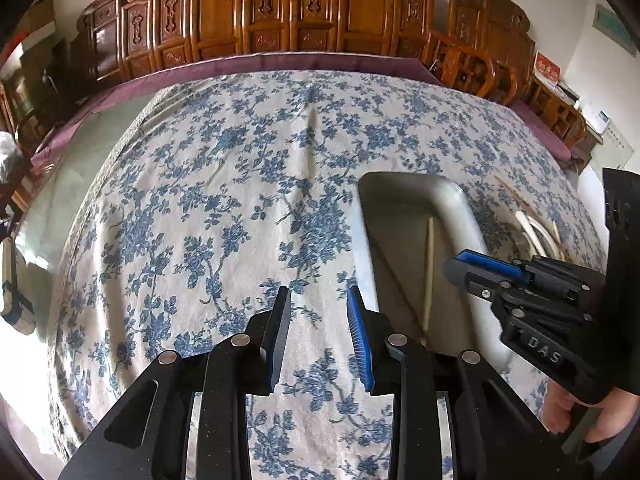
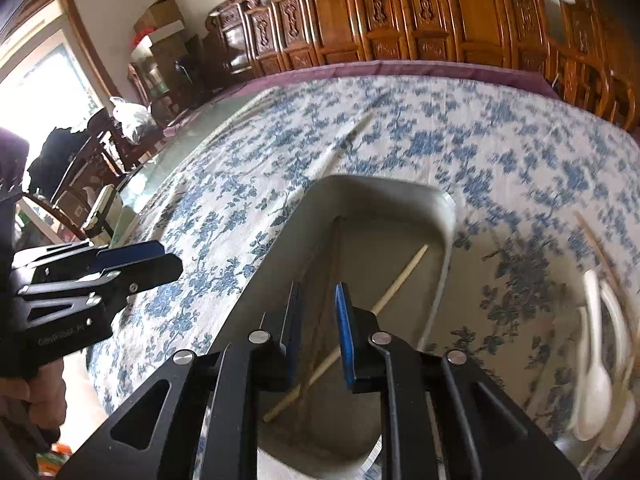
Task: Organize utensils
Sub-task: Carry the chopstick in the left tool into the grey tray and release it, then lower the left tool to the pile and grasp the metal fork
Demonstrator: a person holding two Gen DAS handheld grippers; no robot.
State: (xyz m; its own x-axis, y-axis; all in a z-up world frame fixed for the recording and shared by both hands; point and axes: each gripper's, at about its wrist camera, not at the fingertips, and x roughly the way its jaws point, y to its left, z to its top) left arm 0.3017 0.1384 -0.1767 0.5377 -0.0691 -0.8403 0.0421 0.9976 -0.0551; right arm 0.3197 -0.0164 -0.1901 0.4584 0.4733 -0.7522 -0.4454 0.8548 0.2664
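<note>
A grey metal tray lies on the blue-flowered tablecloth. Inside it rest a pale chopstick and a darker brown one. My right gripper hovers over the tray with its jaws a little apart; the pads press on nothing. From the left wrist view, the right gripper reaches in over the tray's right rim. My left gripper is open and empty above bare cloth, left of the tray. White spoons lie on the cloth right of the tray.
Two loose chopsticks lie on the cloth, one beyond the tray and one by the spoons. Carved wooden chairs line the table's far edge. A person's hand holds the right gripper's handle.
</note>
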